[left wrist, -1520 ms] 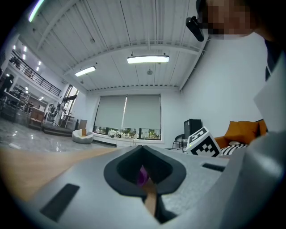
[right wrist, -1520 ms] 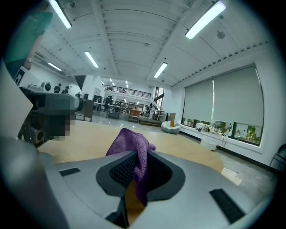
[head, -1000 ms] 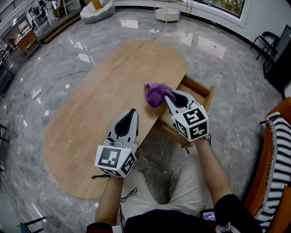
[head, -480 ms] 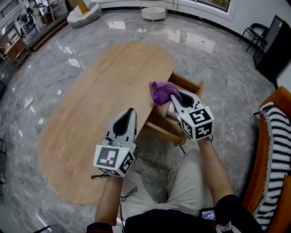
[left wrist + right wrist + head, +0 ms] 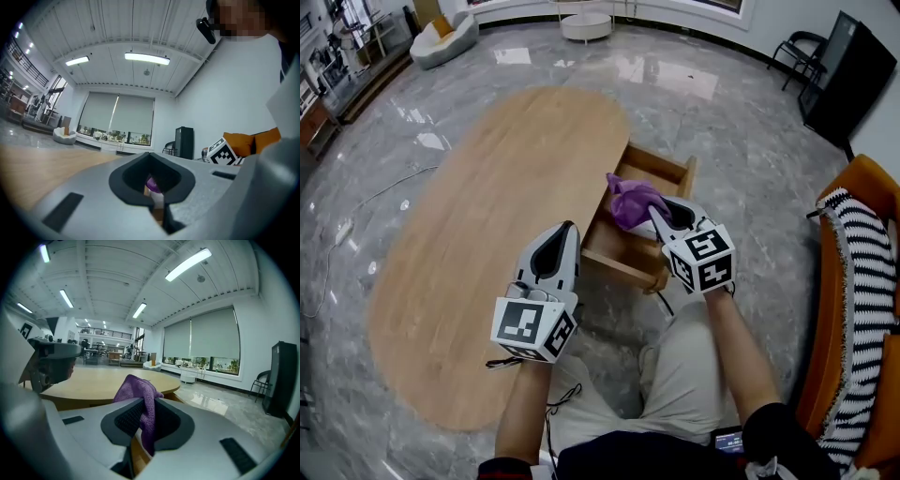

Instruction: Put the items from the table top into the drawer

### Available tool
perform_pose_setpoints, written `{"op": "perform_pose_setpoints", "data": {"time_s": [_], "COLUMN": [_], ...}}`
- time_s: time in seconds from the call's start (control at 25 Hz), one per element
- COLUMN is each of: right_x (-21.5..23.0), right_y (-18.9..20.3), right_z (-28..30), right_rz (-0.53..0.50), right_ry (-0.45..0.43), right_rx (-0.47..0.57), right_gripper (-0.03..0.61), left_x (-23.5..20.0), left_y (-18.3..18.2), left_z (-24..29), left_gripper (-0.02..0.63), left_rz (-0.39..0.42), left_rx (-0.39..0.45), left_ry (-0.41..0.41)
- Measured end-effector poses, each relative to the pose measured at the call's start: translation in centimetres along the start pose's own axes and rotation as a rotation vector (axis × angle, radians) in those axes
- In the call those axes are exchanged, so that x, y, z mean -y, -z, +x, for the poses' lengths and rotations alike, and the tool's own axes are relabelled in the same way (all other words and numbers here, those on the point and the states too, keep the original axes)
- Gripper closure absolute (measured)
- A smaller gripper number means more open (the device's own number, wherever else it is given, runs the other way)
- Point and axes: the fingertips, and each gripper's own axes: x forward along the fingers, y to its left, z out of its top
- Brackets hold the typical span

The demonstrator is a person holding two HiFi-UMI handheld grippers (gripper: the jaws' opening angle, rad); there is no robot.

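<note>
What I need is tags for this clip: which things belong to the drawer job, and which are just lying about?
Job: purple cloth, gripped by the right hand-held gripper; open drawer; table.
Lying about: black cabinet; orange chair; white sofa; left hand-held gripper, empty.

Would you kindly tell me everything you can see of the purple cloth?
The purple cloth is a soft, fuzzy rag, microfibre by the look of it, crumpled into a loose bunch. The right gripper is shut on one fold of it: the bulk stands up beyond the jaws and a tail hangs down between them. It is held in the air, seemingly over the open wooden drawer beside the table, and touches only the gripper.
</note>
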Motion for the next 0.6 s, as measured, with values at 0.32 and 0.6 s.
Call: {"op": "perform_pose_setpoints", "data": {"time_s": [0.32, 0.6], "right_x": [-1.2, -2.7], "right_y": [2.9, 4.2], "right_z": [0.0, 1.0], "right_rz": [-0.005, -0.019], "right_ry": [-0.06, -0.132], "right_rx": [-0.093, -0.152], "right_gripper": [0.509, 0.509], "left_x": [1.3, 1.0], "left_y": [0.3, 0.5], "left_z": [0.5, 0.3], "left_gripper": [0.611, 0.611], "left_rz": [-0.004, -0.01], "left_rx": [-0.002, -0.004], "left_ry": [0.029, 0.019]}}
